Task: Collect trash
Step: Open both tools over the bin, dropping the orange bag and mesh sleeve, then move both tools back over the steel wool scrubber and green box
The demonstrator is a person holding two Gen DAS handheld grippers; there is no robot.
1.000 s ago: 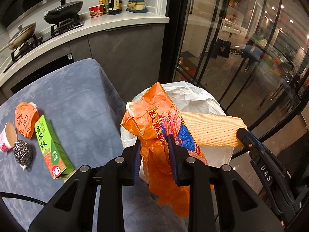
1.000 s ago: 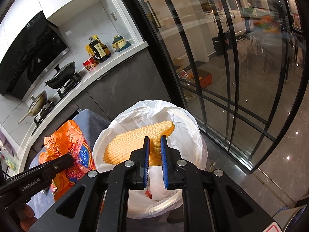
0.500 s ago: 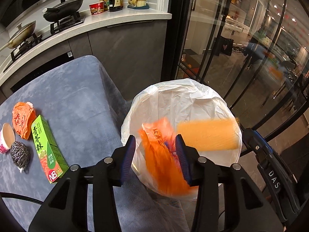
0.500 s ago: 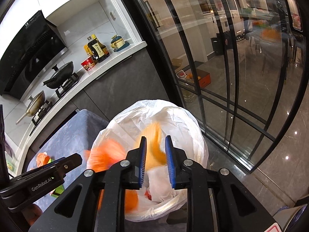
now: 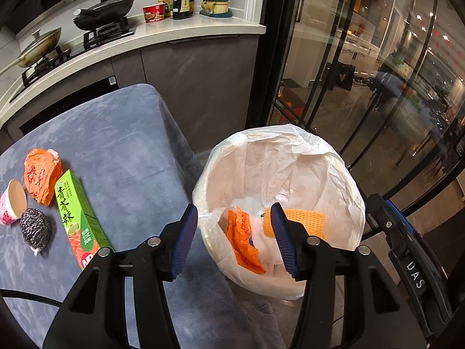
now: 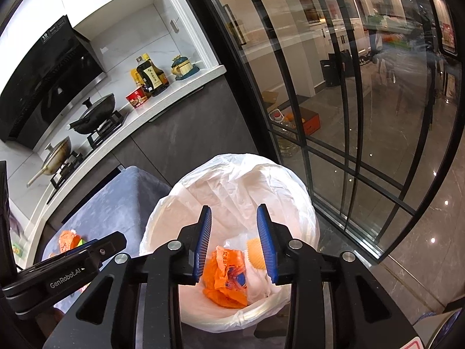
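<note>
A bin lined with a white bag (image 5: 290, 151) (image 6: 247, 171) stands beside the blue-grey table (image 5: 125, 145). At its bottom lie a crumpled orange wrapper (image 5: 241, 241) (image 6: 226, 276) and a yellow foam net (image 5: 305, 221) (image 6: 255, 253). My left gripper (image 5: 234, 229) hangs over the bin's near rim, its jaws opening with nothing between the pads. My right gripper (image 6: 234, 218) hovers above the bin mouth, its jaws also opening, empty. On the table lie another orange wrapper (image 5: 40, 174), a green carton (image 5: 78, 218), a small cup (image 5: 11, 206) and a steel scourer (image 5: 35, 229).
A kitchen counter (image 5: 162, 37) with pans, bottles and a red bowl runs behind the table. Glass doors with black frames (image 6: 334, 133) stand right of the bin. Each gripper shows at the edge of the other's view.
Both grippers opened. The orange wrapper dropped from the left one and the yellow foam net from the right one; both now lie in the bin.
</note>
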